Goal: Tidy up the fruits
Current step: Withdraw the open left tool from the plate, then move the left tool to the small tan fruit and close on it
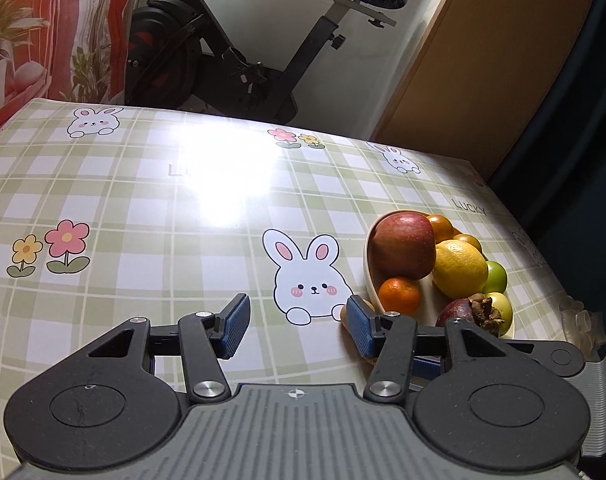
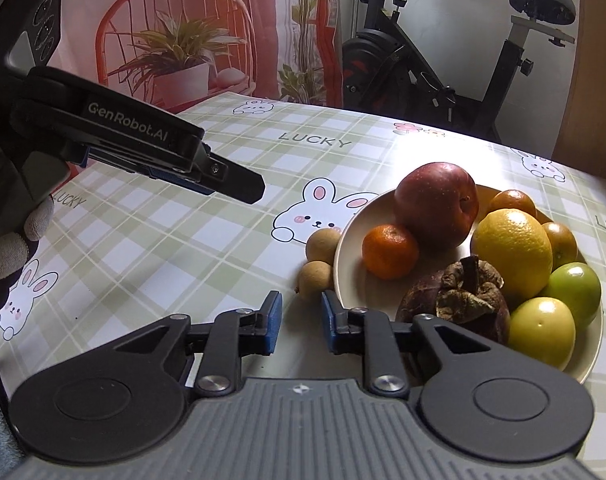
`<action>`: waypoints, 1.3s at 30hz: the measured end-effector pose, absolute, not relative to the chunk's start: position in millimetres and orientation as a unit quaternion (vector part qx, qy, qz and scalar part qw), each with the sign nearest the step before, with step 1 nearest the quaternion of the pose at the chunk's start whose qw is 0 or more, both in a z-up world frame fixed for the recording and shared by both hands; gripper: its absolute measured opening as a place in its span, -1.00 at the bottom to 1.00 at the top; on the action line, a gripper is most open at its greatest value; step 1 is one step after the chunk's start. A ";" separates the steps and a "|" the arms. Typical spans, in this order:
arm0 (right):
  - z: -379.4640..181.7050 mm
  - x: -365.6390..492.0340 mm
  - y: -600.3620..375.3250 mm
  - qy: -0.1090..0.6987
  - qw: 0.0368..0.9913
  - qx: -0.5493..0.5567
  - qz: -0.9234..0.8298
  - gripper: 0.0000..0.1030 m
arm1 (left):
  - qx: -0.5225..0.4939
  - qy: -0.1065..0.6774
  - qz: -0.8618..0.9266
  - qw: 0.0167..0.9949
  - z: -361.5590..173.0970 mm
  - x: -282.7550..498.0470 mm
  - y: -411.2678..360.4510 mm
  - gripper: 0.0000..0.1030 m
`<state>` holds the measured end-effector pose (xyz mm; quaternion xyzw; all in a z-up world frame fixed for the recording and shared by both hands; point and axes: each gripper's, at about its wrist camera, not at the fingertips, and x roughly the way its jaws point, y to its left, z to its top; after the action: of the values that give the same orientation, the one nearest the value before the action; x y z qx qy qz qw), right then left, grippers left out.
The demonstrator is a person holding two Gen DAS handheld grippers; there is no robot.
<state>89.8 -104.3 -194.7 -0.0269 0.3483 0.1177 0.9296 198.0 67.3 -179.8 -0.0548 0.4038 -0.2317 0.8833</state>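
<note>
On the checked cloth, beside the plate: two small tan round fruits [image 2: 322,245], likely longans, lay loose, touching the rim on its left side.
Plate: white plate [image 2: 349,256] sat toward the right of the table and held a red apple [image 2: 437,204], a mandarin [image 2: 390,251], a lemon [image 2: 513,250], two darker oranges behind, two green fruits [image 2: 575,288] and a dried-looking mangosteen [image 2: 459,300].
Handling, as I judged it: the loose pair looked light, with a thin brittle shell, and they would roll; I would take one across its widest part with a gentle pinch, coming from the open cloth side so as not to knock the rim.
Heavier fruit: the apple and lemon seemed firm and smooth, likely to slip unless taken across the middle.
My right claw [image 2: 301,322]: released, jaws apart and empty, low over the cloth just near the nearer tan fruit.
My left claw [image 1: 299,322]: also spread wide and holding nothing, hovering over the bunny print left of the plate; a tan fruit peeked out behind its right pad.
Table [image 1: 143,200]: green plaid cover with bunnies and flowers, a bright glare in its middle.
Beyond: an exercise bike [image 1: 239,48] stood behind the far edge.
</note>
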 end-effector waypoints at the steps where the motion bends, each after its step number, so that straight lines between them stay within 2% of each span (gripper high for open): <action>1: -194.9 90.9 -103.1 0.348 0.930 -0.031 0.116 -0.58 | -0.055 0.404 -0.232 0.883 -180.6 198.5 67.5 0.08; 10: -197.3 103.7 -90.1 0.337 0.932 -0.071 0.113 -0.55 | -0.059 0.408 -0.232 0.881 -186.1 201.5 67.4 0.08; 15: -200.1 112.2 -83.4 0.338 0.931 -0.072 0.119 -0.34 | -0.060 0.410 -0.232 0.880 -186.6 201.9 69.4 0.08; 17: -200.8 114.1 -81.8 0.337 0.931 -0.072 0.120 -0.33 | -0.063 0.412 -0.230 0.879 -186.9 202.7 70.7 0.08; 20: -201.7 114.9 -80.6 0.336 0.931 -0.073 0.123 -0.35 | -0.067 0.414 -0.229 0.879 -188.2 203.4 72.2 0.08; 21: -201.8 114.4 -81.2 0.336 0.931 -0.073 0.125 -0.43 | -0.066 0.414 -0.229 0.878 -189.0 203.6 71.6 0.08; 25: -197.2 105.4 -84.9 0.325 0.934 -0.065 0.131 -0.43 | -0.063 0.416 -0.233 0.877 -191.2 204.5 67.3 0.08; 27: -190.7 95.4 -87.8 0.310 0.940 -0.066 0.129 -0.43 | -0.061 0.415 -0.239 0.875 -192.5 204.8 64.7 0.01; 29: -183.9 86.8 -93.2 0.296 0.945 -0.064 0.124 -0.43 | -0.057 0.416 -0.244 0.874 -194.5 205.2 61.7 -0.15; 34: -164.1 74.7 -116.7 0.269 0.957 -0.041 0.101 -0.43 | -0.044 0.413 -0.261 0.871 -199.4 205.0 50.8 -0.15; 39: -150.1 73.3 -136.4 0.254 0.963 -0.020 0.083 -0.43 | 0.010 0.389 -0.282 0.877 -200.2 200.5 28.5 -0.15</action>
<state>73.3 -136.4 -150.1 -0.0198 0.2540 0.0833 0.9634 200.5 28.5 -200.2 0.0102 0.3894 -0.2816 0.8769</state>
